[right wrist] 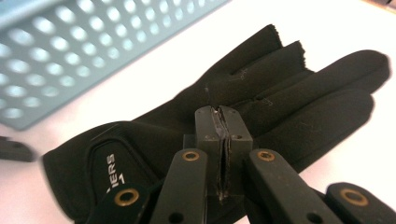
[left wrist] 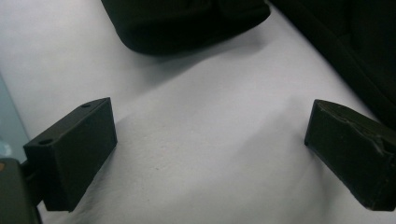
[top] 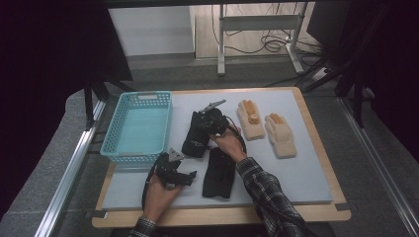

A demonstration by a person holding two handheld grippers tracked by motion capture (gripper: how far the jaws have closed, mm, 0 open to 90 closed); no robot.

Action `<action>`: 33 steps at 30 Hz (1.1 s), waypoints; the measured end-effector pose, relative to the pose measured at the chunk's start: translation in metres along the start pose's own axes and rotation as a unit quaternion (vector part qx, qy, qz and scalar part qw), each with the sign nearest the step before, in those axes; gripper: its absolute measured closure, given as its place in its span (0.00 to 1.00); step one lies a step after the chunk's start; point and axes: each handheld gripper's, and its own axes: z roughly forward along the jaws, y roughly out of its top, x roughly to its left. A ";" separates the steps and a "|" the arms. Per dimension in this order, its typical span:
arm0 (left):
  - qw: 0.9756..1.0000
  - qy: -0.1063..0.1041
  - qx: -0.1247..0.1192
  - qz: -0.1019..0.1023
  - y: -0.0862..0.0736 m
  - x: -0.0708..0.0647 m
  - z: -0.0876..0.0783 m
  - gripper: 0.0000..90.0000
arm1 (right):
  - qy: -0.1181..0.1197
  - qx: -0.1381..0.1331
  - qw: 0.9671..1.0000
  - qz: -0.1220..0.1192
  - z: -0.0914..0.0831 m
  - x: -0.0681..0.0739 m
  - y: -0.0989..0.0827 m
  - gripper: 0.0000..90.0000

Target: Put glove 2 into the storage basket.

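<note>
My right gripper (right wrist: 223, 140) has its jaws pinched on the black glove (right wrist: 187, 140); the basket (top: 139, 126) at ten o'clock holds nothing yet. My left gripper (left wrist: 210, 154) rests with jaws wide, holding nothing; four gloves remain on the table (top: 306, 173).

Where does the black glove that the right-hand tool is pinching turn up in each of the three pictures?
High view: the pinched black glove lies mid-table, right of the blue basket.
Left gripper view: a dark shape at the top edge; I cannot tell which glove it is.
Right gripper view: it spans the middle, its fabric between shut jaws.
Shared landmark: the blue basket.
</note>
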 end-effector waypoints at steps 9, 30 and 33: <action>1.000 0.000 0.000 0.000 0.000 0.000 0.000 0.03 | 0.013 -0.017 1.000 -0.017 -0.052 0.013 0.003 0.97; 1.000 0.000 -0.003 -0.004 0.000 -0.001 0.000 0.03 | 0.044 0.008 0.999 -0.015 -0.131 0.051 -0.073 0.96; 1.000 0.001 -0.004 -0.003 0.000 0.000 0.000 0.03 | 0.038 0.020 0.999 -0.007 -0.118 0.051 -0.086 0.96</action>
